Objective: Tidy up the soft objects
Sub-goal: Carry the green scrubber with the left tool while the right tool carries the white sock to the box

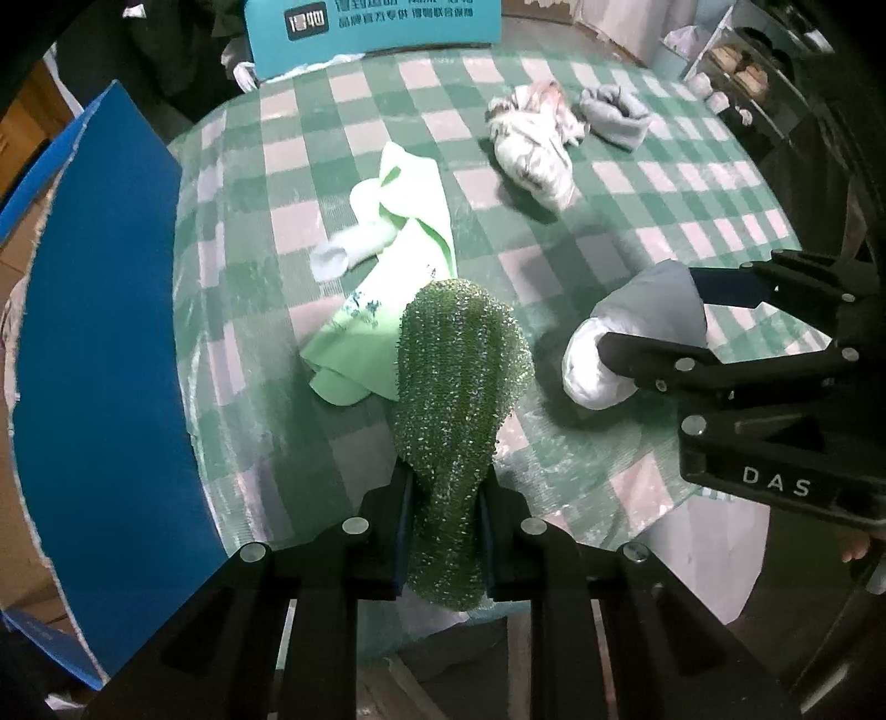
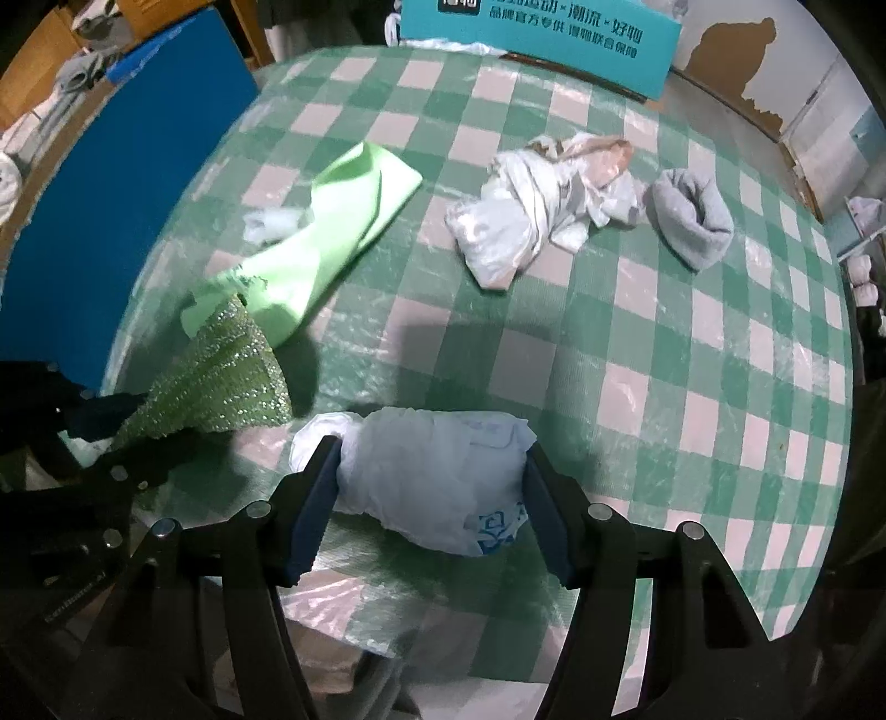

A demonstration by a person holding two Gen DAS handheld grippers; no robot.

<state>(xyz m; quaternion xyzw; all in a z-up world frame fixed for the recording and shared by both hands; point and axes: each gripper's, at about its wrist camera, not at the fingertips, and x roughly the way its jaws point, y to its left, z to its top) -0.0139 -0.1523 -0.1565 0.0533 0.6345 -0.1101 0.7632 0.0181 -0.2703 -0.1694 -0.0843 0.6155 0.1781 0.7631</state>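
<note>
A round bench (image 2: 637, 354) covered in a green-and-white checked cloth under clear plastic fills the middle of both views. A blue box (image 1: 105, 343) stands along its left side, and a teal carton (image 2: 542, 39) with printed characters sits at the far edge, top of the frame. In the left wrist view a shelf unit (image 1: 736, 66) with small pale items shows at upper right.

Six soft things can be counted. Two are held. The left gripper (image 1: 443, 531) is closed on a green sparkly scrubbing cloth (image 1: 459, 399), a nubbly, glittering piece that stands up from between the fingers at lower centre of its view. The right gripper (image 2: 432, 498) is clamped on a white plastic-wrapped bundle (image 2: 432, 476), crinkled, pale blue-white, with a blue print at its lower right corner; it sits between the fingers at lower centre of the right wrist view, at the near edge of the bench.

Four lie on the cloth. One light green cloth (image 2: 332, 238) is spread left of centre, with a small white sock (image 1: 343, 255) touching it. One crumpled white bag (image 2: 531, 221) with a pinkish part lies right of centre, and one grey rolled fabric (image 2: 692, 221) sits just beside it, further right.
</note>
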